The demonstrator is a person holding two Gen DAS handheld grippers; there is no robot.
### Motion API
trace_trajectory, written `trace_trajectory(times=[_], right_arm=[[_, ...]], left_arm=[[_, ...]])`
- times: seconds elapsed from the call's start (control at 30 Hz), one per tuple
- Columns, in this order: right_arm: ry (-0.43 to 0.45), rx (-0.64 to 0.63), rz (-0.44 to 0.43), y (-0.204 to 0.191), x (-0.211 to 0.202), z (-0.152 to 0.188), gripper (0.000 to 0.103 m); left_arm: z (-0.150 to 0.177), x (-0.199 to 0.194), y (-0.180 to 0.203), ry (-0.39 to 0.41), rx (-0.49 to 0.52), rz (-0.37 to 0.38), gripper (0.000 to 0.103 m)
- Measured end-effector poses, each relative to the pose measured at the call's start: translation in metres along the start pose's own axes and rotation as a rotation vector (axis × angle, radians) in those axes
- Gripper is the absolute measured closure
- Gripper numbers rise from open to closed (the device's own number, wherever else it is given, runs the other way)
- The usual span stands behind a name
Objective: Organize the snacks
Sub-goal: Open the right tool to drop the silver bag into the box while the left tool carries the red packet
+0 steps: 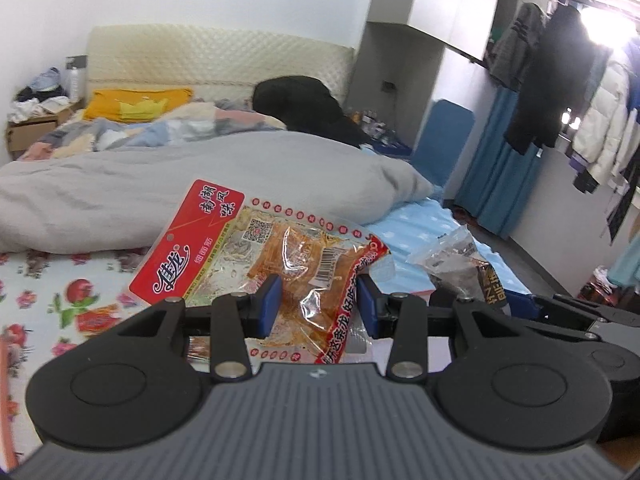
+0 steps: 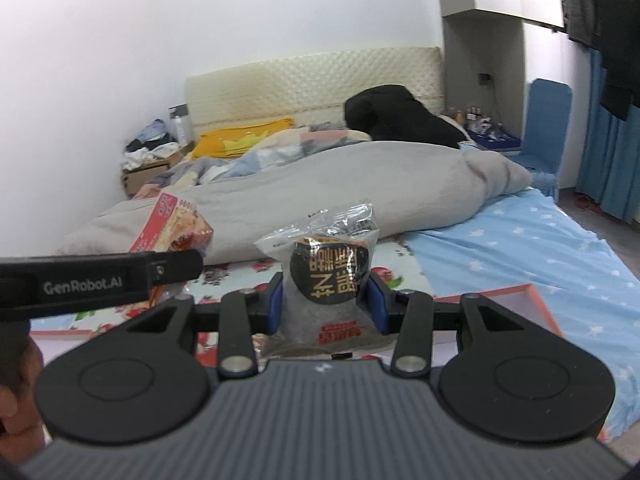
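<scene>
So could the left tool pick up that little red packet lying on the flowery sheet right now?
Probably not yet. The left tool is already closed on the red and clear snack bag, so it is not free. The little red packet lies uncovered on the flowery sheet, lower left.

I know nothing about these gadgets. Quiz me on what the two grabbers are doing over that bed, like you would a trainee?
1. True or false: the left gripper is empty.
2. What does the right gripper hold: A) a yellow pillow, B) a clear crinkly snack bag with a round black label, C) a bottle?
3. Fill in: the red-and-clear plastic snack packet of orange strips is held above the ______ sheet.

Key: 1 false, since its blue pads grip the red packet; 2 B; 3 flowered.
</scene>
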State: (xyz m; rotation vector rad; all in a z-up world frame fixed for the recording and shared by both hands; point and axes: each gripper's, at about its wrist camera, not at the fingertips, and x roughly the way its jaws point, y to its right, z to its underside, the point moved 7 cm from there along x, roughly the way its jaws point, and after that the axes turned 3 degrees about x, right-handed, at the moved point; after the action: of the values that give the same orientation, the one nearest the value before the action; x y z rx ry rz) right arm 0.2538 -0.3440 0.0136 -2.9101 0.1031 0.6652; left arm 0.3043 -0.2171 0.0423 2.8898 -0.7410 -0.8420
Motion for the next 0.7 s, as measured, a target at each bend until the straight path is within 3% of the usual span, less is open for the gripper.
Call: trace_trajectory(times=[0.3, 0.7], right_arm=[[-0.068, 0.067, 0.117, 0.078, 0.019, 0.024, 0.057], [-0.265, 0.158, 0.220, 0.142, 0.056, 0.100, 0.057]], left_arm=[[0.031, 0.086, 0.067, -0.126, 0.050, 0.105, 0.056], [0.097, 0.173, 0.112, -0.340, 0.114, 0.174, 0.056]])
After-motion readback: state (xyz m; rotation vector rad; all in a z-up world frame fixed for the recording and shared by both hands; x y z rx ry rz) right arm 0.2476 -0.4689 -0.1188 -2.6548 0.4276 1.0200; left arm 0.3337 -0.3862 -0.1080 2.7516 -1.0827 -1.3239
